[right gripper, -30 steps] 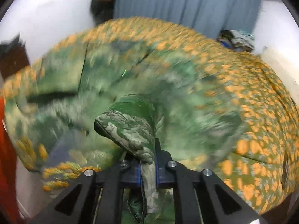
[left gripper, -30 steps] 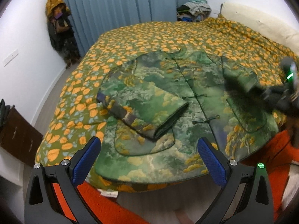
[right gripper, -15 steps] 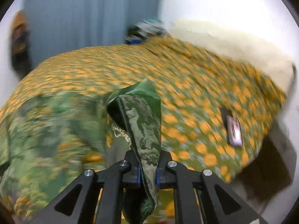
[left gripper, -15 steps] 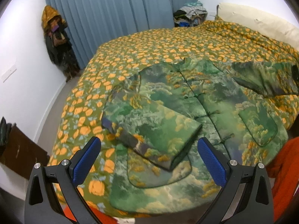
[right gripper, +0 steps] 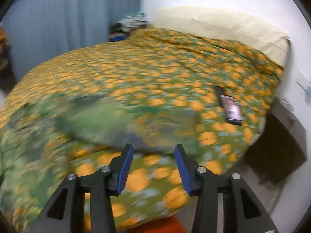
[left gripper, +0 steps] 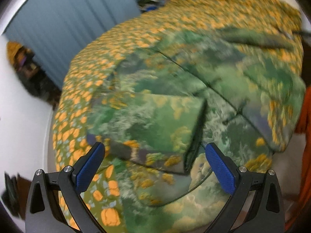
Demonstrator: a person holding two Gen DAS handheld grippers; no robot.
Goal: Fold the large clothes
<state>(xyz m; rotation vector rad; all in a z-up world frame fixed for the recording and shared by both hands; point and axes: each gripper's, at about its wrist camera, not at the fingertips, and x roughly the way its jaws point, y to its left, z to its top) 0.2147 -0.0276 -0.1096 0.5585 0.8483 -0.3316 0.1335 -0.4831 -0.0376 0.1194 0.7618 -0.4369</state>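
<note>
Jacket point(left gripper: 223, 89) lies flat on the bed point(left gripper: 136, 35), front up, its long axis running from near edge toward the pillow end; left sleeve point(left gripper: 151, 130) is folded across it. Our left hand-held gripper point(left gripper: 154, 167) hangs wide open, empty. Right hand-held gripper point(right gripper: 153, 167), clamped on the other sleeve point(right gripper: 108, 124) 0.5 s ago, is now parted w/ the sleeve dropped on the bed.

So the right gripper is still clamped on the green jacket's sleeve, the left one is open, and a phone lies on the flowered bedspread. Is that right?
Not quite. In the right wrist view the right gripper is open with nothing between its fingers; the sleeve lies on the flowered bedspread. The rest holds: the left gripper is open over the green jacket, and the phone lies on the bedspread.
</note>
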